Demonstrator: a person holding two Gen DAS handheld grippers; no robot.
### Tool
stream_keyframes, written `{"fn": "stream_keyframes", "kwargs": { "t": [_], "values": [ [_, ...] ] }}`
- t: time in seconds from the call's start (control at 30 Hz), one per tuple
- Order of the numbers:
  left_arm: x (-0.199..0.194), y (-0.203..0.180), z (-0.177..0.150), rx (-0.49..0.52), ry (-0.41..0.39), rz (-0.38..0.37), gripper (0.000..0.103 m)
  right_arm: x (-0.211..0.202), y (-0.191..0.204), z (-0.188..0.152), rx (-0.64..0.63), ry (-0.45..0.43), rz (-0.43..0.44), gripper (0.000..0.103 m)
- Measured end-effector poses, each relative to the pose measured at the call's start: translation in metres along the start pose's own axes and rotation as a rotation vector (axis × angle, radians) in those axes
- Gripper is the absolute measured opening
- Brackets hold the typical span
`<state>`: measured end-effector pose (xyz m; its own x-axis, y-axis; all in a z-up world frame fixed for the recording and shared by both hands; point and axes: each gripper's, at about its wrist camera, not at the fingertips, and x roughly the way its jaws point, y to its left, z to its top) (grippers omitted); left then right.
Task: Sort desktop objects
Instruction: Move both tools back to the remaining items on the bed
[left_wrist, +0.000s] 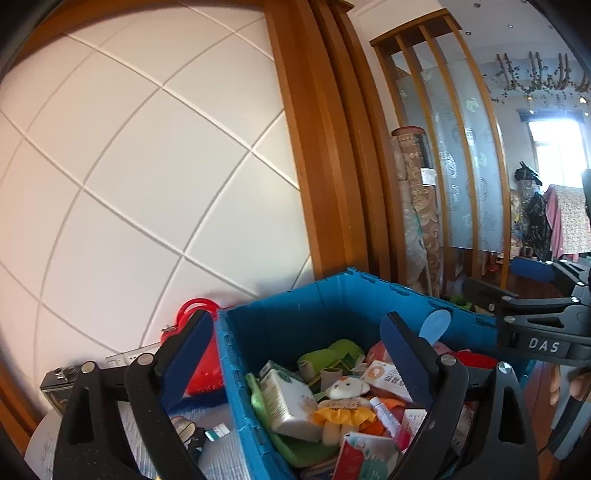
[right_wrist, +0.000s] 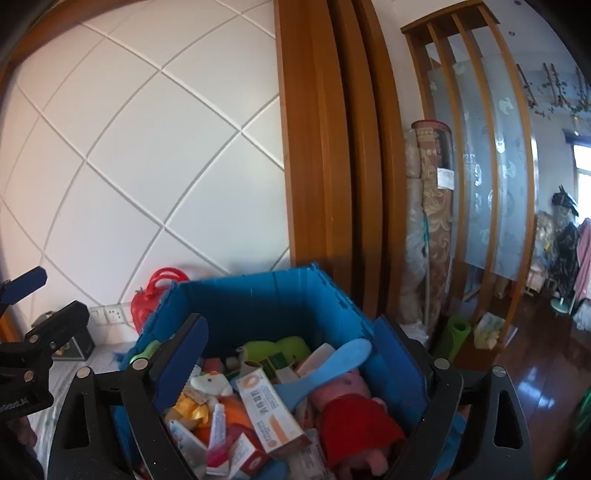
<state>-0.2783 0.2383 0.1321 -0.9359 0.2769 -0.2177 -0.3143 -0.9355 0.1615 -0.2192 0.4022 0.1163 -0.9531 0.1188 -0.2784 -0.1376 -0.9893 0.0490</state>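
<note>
We hold both grippers, left (left_wrist: 295, 354) and right (right_wrist: 291, 354), over the bin (right_wrist: 236, 295). Both gape empty, ready to pick from its jumble.

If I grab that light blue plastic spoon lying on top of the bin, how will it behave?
The light blue plastic spoon is probably stiff and light. Its smooth surface may slip between pads. It rests loosely on the pink plush pig, so it should lift free.

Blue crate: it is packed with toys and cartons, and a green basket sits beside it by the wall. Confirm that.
Wrong on one point: the basket is red, not green, as the left wrist view shows. The blue crate is indeed packed with toys and cartons, with the basket beside it by the wall.
</note>
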Motion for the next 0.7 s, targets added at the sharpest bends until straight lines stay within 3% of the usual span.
{"fn": "stream_keyframes", "kwargs": {
  "t": [0.33, 0.7],
  "values": [
    [-0.032, 0.021, -0.035, -0.013, 0.007, 0.052, 0.096, -0.026, 0.018, -0.016, 0.000, -0.019, 0.012, 0.102],
    [-0.064, 0.071, -0.068, -0.032, 0.045, 0.089, 0.096, -0.050, 0.078, -0.043, -0.009, 0.013, 0.087, 0.102]
  ]
}}
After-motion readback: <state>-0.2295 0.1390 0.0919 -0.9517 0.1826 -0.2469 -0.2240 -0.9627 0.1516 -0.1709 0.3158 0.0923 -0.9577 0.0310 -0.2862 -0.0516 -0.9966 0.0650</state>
